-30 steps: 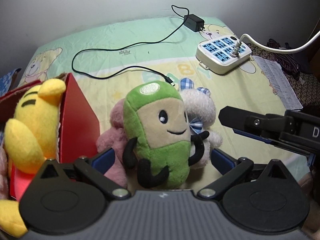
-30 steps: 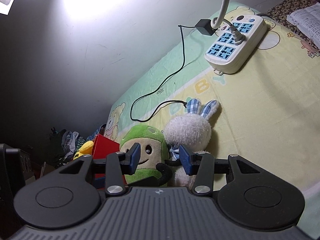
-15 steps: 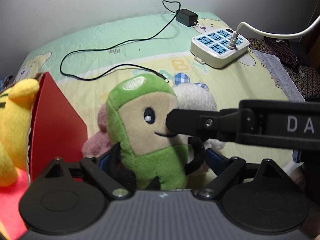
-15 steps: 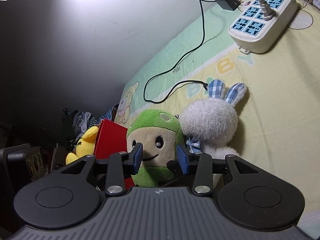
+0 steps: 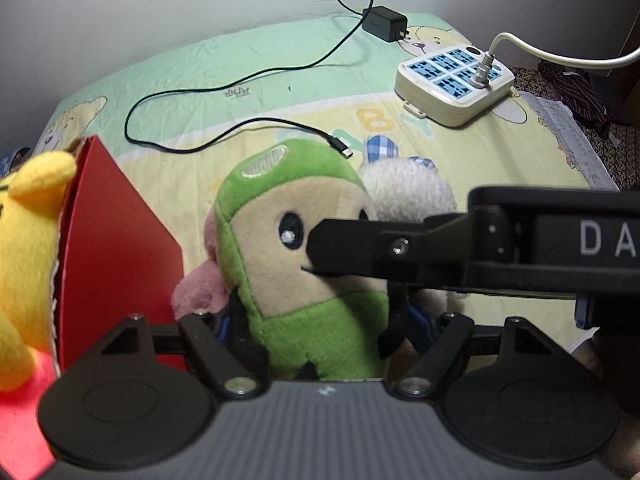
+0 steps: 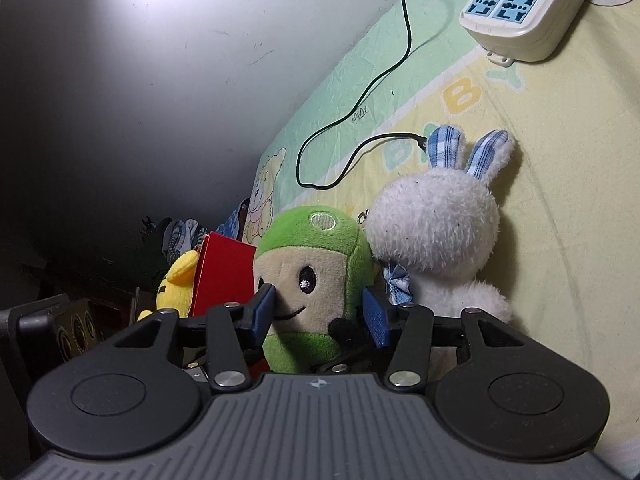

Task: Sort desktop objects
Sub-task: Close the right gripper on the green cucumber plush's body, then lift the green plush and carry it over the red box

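While the green plush [image 5: 304, 248] stands at frame centre, the left gripper [image 5: 320, 328] is closed on its lower body and the right gripper [image 6: 320, 312] brackets its face, pads spread, contact unclear. A yellow plush [image 5: 28, 240] already sits in the red box [image 5: 116, 248] at left. Judged outstanding: green plush, white rabbit [image 6: 436, 232], pink plush [image 5: 196, 292]. Open bedding lies toward upper frame; the box wall crowds the left.

Plain grey wall [image 6: 120, 100] with bright glare, bear-print bedsheet [image 5: 248, 92]
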A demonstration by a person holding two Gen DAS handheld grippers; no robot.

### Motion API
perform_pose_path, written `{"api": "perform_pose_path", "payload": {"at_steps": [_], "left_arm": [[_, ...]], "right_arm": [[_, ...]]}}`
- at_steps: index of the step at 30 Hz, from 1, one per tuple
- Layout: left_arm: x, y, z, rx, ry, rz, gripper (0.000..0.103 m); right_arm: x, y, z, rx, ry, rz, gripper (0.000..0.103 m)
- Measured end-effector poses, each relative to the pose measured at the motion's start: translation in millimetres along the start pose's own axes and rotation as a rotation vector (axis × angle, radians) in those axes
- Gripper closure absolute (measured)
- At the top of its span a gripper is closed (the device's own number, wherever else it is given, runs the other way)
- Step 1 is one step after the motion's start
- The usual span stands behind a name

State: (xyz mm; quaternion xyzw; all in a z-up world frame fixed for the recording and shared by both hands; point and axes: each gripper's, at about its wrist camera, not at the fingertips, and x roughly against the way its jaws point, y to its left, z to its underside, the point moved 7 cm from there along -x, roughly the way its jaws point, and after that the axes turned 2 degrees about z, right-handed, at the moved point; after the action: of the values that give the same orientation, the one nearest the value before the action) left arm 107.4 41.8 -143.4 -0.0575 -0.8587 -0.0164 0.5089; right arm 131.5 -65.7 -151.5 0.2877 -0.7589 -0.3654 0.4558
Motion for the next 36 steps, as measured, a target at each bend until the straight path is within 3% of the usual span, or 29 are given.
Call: {"api": "perform_pose_path", "payload": {"at_steps": [17, 28, 36], "left_arm": [[52, -38, 37, -0.088, -0.019, 0.103, 0.025], [103, -46, 53, -0.142, -0.11, 0.203, 0.025], [151, -11, 55, -0.143, -0.232, 0.205, 0.025]], "right_arm": [[63, 17, 43, -0.007, -0.044, 0.045, 0.055], [103, 54, 76, 0.053, -0.197, 0.08, 0.055], [99, 111, 94, 0.169, -0.272, 0.071, 0.055]]}}
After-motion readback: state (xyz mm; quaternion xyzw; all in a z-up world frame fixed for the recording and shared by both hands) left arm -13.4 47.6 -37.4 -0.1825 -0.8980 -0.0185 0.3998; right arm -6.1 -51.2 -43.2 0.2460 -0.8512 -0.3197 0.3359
